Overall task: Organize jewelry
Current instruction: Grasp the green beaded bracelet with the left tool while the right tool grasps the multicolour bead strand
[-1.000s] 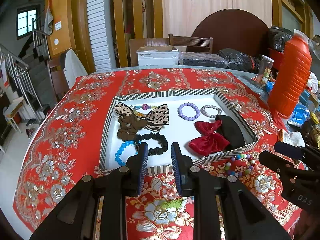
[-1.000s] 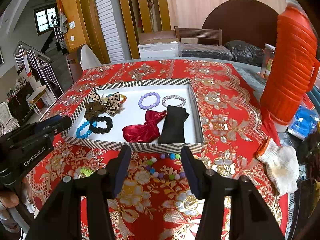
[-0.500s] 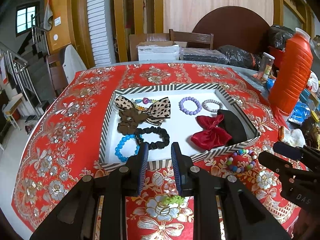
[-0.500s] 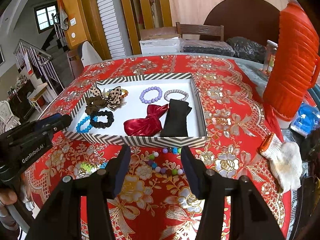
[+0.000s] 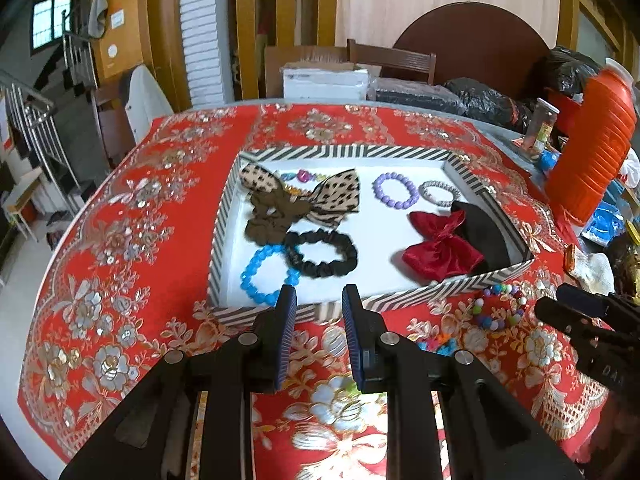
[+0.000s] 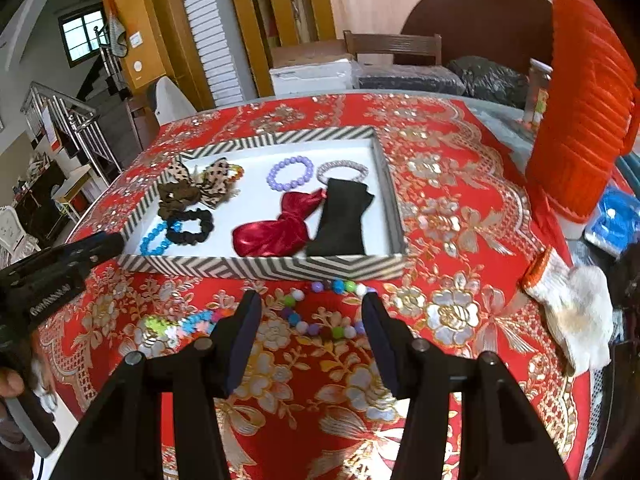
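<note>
A striped tray (image 5: 400,152) (image 6: 260,269) on the red tablecloth holds a leopard bow (image 5: 336,196), a brown scrunchie (image 5: 272,216), a black scrunchie (image 5: 320,254), a blue bracelet (image 5: 264,276), a purple bracelet (image 5: 396,190), a silver bracelet (image 5: 440,194), a red bow (image 5: 440,248) and a black cloth (image 5: 488,236). A multicoloured bead bracelet (image 6: 320,312) (image 5: 498,306) lies on the cloth in front of the tray. A small neon bracelet (image 6: 180,326) (image 5: 434,346) lies to its left. My left gripper (image 5: 319,304) is open and empty. My right gripper (image 6: 311,312) is open and empty, its fingers straddling the bead bracelet.
An orange thermos (image 6: 584,112) (image 5: 592,148) stands at the right. A white work glove (image 6: 572,308) lies at the table's right edge, with blue packets (image 6: 616,220) behind it. Chairs, boxes and black bags stand beyond the far edge.
Both grippers have moved forward and down toward the table. The bead bracelet now lies between my right fingers. The left jaws have opened slightly.
</note>
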Demonstrator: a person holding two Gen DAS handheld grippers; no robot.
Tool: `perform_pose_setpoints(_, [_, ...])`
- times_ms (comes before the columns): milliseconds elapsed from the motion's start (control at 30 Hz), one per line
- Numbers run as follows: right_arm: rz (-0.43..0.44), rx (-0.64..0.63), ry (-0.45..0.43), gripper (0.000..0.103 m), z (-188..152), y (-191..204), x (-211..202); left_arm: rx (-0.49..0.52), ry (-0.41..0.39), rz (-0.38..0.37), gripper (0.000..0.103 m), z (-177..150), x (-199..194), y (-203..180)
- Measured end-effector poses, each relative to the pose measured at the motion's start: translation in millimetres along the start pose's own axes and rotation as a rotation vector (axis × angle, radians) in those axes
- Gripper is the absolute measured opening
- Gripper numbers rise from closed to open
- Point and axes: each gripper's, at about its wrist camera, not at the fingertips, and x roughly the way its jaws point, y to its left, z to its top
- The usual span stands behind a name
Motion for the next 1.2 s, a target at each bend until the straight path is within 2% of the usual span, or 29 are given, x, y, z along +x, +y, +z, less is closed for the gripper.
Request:
perform_pose_setpoints(100, [-0.009, 0.016, 0.017, 0.055, -4.7, -10.5, 5.2, -0.021, 0.042, -0.052, 0.022, -3.5, 3.0, 12.0])
perform_pose_setpoints(233, [-0.019, 0.034, 0.042, 0.055, -11.0, -24.1, 13.9, -0.046, 0.139, -0.172, 0.022, -12.9, 12.8, 21.7])
perform_pose_setpoints(333, [-0.021, 0.046, 0.054, 0.055, -15.3, -33.5, 18.1, -0.026, 0.176, -0.235, 0.022, -22.4, 16.8, 18.8])
perform_pose_setpoints(400, [-0.023, 0.053, 0.056, 0.055, -16.9, -37.9, 19.8, -0.002, 0.199, -0.271, 0.030, -29.2, 19.9, 12.8])
perform_pose_setpoints(467, [-0.023, 0.055, 0.064, 0.055, -17.3, -41.1, 23.1, 0.017, 0.218, -0.303, 0.031, -34.4, 24.6, 7.1])
perform_pose_setpoints(833, [-0.058, 0.011, 0.081, 0.055, -1.1, -40.6, 49.9, 0.112, 0.223, -0.280, 0.032, -40.9, 41.3, -14.7])
perform_pose_setpoints(1000, [-0.073, 0.005, 0.084, 0.055, 4.9, -44.2, 62.6, 0.165, 0.222, -0.286, 0.036, -41.4, 41.7, -22.2])
perform_pose_setpoints(1133, [-0.068, 0.002, 0.083, 0.055, 6.3, -44.5, 65.4, 0.197, 0.227, -0.352, 0.036, -41.4, 33.7, -23.9])
perform_pose_setpoints(1200, [-0.069, -0.006, 0.079, 0.055, 6.2, -43.9, 66.2, 0.216, 0.241, -0.349, 0.036, -41.7, 35.2, -24.9])
